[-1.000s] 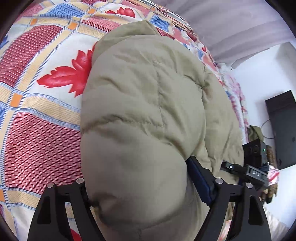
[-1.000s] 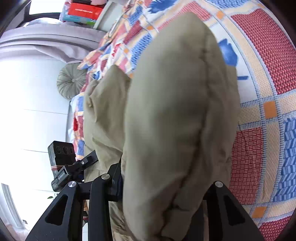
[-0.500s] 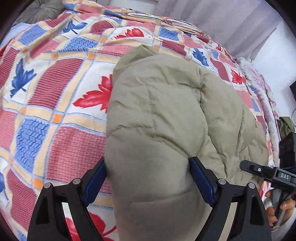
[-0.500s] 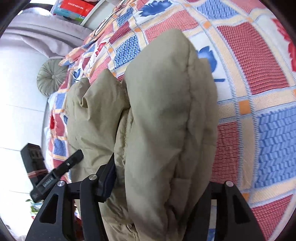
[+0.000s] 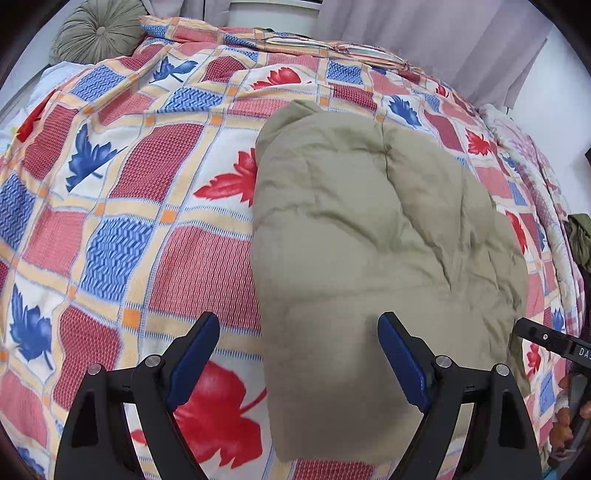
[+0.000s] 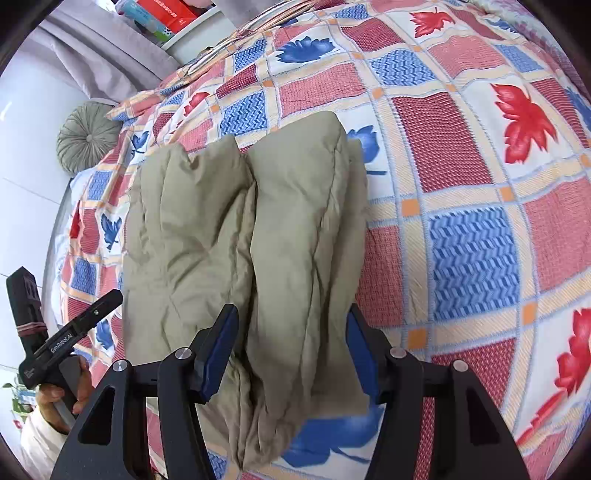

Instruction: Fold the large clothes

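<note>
Folded khaki-olive quilted puffer garment (image 5: 373, 258): lies in a thick padded bundle on the bed, filling the centre and right of the left wrist view; in the right wrist view it runs from centre frame down to the lower edge, with a deep crease splitting it into two padded lobes.

Bed cover, woven, checked in red, blue and cream with red and blue leaf prints (image 5: 122, 221): spread under the garment and across most of both views.

Left gripper, black frame with blue pads (image 5: 299, 343): lower centre of the left wrist view. Jaws stand wide apart; the left pad is over bare bed cover, clear of the garment, and the right pad is in front of the garment's near end. Nothing clamped.

Right gripper, same build (image 6: 291, 339): lower centre of the right wrist view. Its jaws have just been opening; the garment's right lobe sits between them, the pads at its sides without squeezing it.

Round grey-green pleated cushion with centre button (image 5: 98, 31): upper left of the left wrist view, at the bed's far edge.

Grey curtain (image 5: 436, 33): upper right of the same view.
</note>
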Demonstrator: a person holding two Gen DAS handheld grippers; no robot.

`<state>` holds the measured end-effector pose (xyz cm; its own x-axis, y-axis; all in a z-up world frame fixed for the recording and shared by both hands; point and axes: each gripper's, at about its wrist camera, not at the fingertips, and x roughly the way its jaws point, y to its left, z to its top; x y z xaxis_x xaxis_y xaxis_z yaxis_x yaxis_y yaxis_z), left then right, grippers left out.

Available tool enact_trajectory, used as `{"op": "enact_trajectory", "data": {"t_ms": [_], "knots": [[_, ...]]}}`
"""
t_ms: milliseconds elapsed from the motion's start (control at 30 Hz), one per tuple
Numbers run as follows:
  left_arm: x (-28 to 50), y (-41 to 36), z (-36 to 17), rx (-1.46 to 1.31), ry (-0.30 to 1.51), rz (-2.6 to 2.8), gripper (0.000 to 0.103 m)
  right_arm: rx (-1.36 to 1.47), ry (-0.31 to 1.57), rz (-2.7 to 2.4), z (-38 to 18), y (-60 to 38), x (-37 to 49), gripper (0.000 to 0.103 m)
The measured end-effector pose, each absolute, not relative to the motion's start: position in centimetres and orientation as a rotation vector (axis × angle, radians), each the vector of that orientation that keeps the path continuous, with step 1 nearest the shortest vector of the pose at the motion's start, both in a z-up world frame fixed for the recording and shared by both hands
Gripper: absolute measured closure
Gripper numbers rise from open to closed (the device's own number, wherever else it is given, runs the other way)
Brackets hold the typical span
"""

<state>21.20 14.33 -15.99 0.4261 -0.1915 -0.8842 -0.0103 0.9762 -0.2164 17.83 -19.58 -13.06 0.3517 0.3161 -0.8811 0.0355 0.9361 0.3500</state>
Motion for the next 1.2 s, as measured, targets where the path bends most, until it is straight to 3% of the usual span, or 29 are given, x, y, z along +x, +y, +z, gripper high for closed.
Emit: {"op": "enact_trajectory", "data": {"t_ms": [267, 500, 767, 800, 1067, 1200], "knots": [[16.9, 14.1, -16.2, -0.141, 1.194, -0.081, 0.014, 0.298, 1.237, 0.127, -12.4, -18.2, 13.5, 0.041], [11.9, 13.9, -13.2, -0.166, 1.235, -0.089, 0.014, 0.270, 1.282, 0.095, -10.6, -16.6, 8.8, 0.040], [7.1, 13.1, -8.3, -0.139, 1.230, -0.084, 0.013, 0.269, 1.271, 0.084, -6.7, -14.9, 4.8, 0.031], [6.7, 13.0, -7.8, -0.140, 1.236, -0.086, 0.000, 0.254, 1.268, 0.083, -6.1, -14.6, 4.4, 0.029], [4.4, 12.8, -2.8, -0.122, 1.201, -0.055, 0.000, 0.151, 1.214, 0.052, -1.3, -12.9, 2.0, 0.022], [3.6, 12.4, -0.3, -0.097, 1.149, -0.043, 0.000, 0.094, 1.159, 0.026, 1.1, -12.1, 0.8, 0.014]]}}
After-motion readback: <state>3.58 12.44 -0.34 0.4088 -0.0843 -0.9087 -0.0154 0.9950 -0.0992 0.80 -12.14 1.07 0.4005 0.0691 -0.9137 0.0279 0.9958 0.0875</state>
